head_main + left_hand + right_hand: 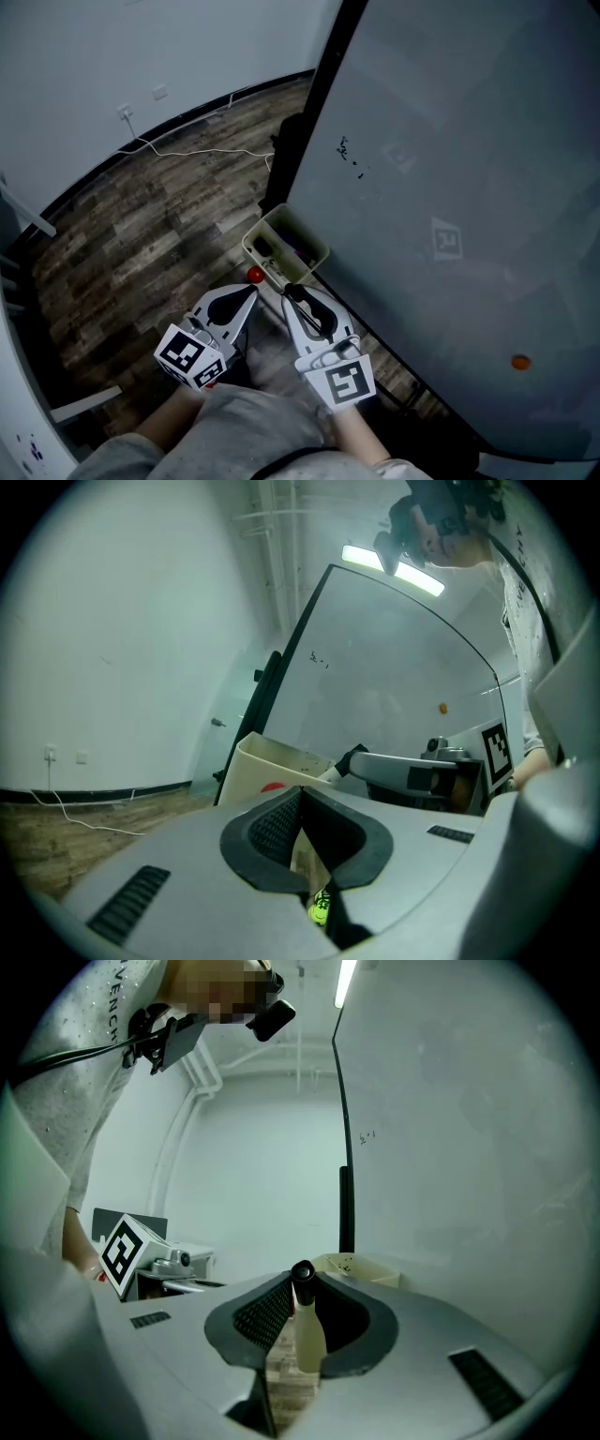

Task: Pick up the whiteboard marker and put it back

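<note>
L gripper [298, 797]: its jaws are pressed together at the tips w/ nothing in them. It's only a helper now, so I'd leave it off to the side, not in front of the other tool. A small red thing [255, 275] sits just ahead of its tips. No need to touch it.

Just ahead of both tools is the cream tray [255, 772], open on top. I think that's where the pen goes back.

R gripper [298, 1288]: its jaws are pinching the marker [307, 1335]. The marker stands up between the pads, black cap on top, white body hanging down. It looks gripped near the cap end, so the long part could swing.

How to do it well, I'd say:
- Squeeze firm, no harder.
- Move R fwd slow & level till the white end is over the tray's open top, not over the rim.
- Go down so the low end is inside before letting go, b/c a drop from high up may bounce it out.
- Open wide & pull straight back so the pads don't drag the pen out.

Close on the R side of that tool is the big whiteboard [450, 187]. Don't bump or rub it w/ the jaws
</note>
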Motion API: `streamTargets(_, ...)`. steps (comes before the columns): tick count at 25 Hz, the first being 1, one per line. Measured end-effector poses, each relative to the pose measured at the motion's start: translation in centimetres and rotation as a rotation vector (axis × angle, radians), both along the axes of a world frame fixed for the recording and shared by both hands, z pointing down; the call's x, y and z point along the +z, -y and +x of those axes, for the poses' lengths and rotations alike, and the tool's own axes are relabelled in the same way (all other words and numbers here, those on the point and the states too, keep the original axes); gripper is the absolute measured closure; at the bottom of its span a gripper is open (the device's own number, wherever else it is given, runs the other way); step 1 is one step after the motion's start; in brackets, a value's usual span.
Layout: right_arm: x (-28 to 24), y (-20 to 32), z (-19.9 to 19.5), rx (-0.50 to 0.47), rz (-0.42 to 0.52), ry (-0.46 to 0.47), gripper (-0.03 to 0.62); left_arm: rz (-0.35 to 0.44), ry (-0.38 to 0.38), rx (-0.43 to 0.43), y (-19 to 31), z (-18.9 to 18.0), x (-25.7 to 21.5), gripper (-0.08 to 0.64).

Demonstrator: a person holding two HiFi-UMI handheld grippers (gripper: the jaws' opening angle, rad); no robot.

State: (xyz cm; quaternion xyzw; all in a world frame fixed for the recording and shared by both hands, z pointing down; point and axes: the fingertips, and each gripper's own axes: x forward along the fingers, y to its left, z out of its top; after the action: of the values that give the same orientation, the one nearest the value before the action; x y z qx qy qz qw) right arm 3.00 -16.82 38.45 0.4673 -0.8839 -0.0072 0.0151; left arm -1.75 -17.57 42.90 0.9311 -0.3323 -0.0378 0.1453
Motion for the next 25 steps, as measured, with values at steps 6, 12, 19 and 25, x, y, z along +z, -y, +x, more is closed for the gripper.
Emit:
streamTargets(6, -0.3, 0.1, 0.1, -0.003, -0.003, 0.002, 0.512, 0.005, -0.009, 0.012, 0.1, 0.3, -0.5, 0.545)
streamTargets(12, -1.3, 0.5, 0.5, -0.004, 0.000, 0.015, 0.512, 0.009, -0.009, 0.006, 0.1, 0.0, -0.8, 0.545)
streamTargets(19, -2.0, 0.9, 1.0, -0.012, -0.003, 0.020, 0.512, 0.009, -0.004, -0.021, 0.1, -0.6, -0.8, 0.545)
streamTargets(25, -3.3, 0.8, 1.1, -0.022, 0.006, 0.022, 0.512, 0.014, -0.004, -0.031, -0.1, -0.9, -1.3, 0.545)
